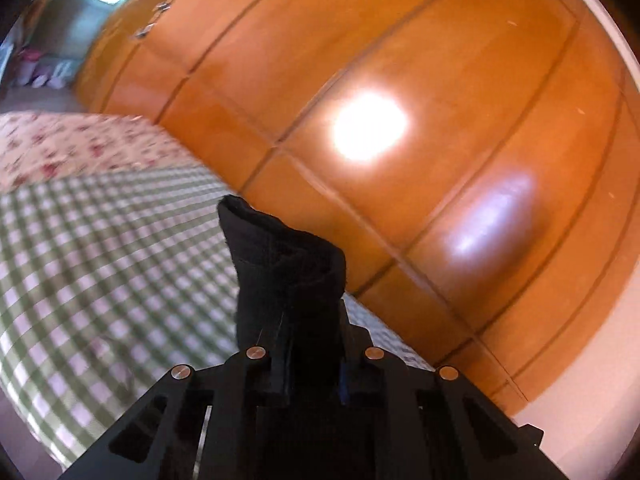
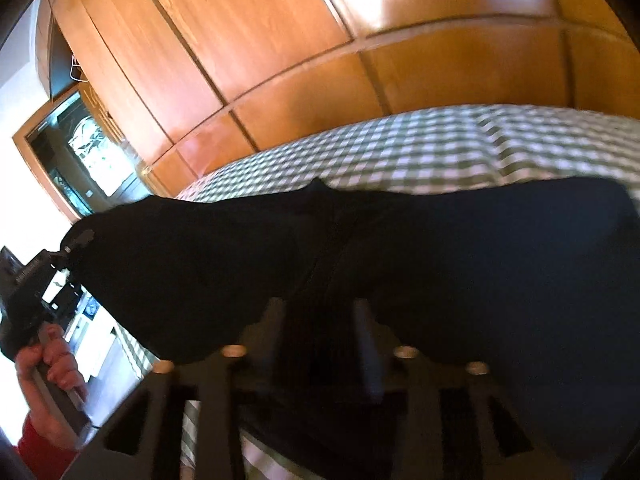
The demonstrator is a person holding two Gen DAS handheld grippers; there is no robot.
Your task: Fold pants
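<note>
The black pants [image 2: 440,256] hang stretched in the air above the green checked bed [image 2: 420,152]. My right gripper [image 2: 320,308] is shut on the pants' upper edge, and the cloth covers most of its fingers. My left gripper [image 1: 308,320] is shut on another bunched part of the pants [image 1: 284,256], which sticks up past its fingertips. In the right wrist view the left gripper [image 2: 76,240] shows at the far left, pinching the pants' end, with a hand [image 2: 44,364] in a red sleeve on its handle.
Tall orange wooden wardrobe doors [image 1: 380,80] stand right behind the bed. A floral bedspread [image 1: 80,144] lies on the bed [image 1: 100,260] beyond the checked cover. A dark glass cabinet [image 2: 80,148] stands at the left of the wardrobe.
</note>
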